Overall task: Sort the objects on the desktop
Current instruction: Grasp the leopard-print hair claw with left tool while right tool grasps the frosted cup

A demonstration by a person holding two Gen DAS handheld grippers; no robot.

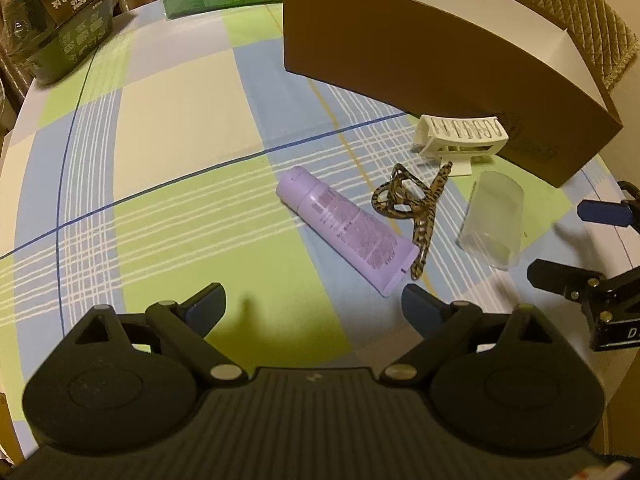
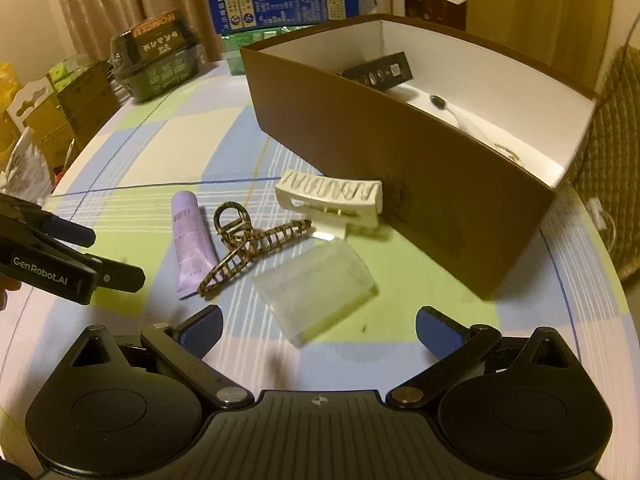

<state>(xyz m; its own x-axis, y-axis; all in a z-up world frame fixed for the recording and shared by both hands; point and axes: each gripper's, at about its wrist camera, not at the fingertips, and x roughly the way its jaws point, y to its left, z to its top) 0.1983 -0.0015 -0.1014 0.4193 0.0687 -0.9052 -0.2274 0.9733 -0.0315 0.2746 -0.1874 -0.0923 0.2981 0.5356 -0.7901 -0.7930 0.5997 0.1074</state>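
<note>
A lilac tube (image 1: 346,232) (image 2: 190,240), a leopard-print hair claw (image 1: 416,210) (image 2: 250,252), a white hair claw (image 1: 460,140) (image 2: 330,200) and a frosted clear case (image 1: 494,222) (image 2: 316,286) lie on the checked tablecloth beside a brown cardboard box (image 1: 420,68) (image 2: 400,160). The box holds a black packet (image 2: 380,72) and a toothbrush (image 2: 452,114). My left gripper (image 1: 312,308) is open and empty, just short of the tube's flat end. My right gripper (image 2: 320,330) is open and empty, just short of the clear case.
Stacked green and blue cartons (image 2: 280,4) and a dark plastic-wrapped tray (image 1: 60,28) (image 2: 160,60) stand at the table's far edge. Small cardboard boxes (image 2: 40,116) sit off the left edge. A woven chair (image 1: 580,20) stands behind the box.
</note>
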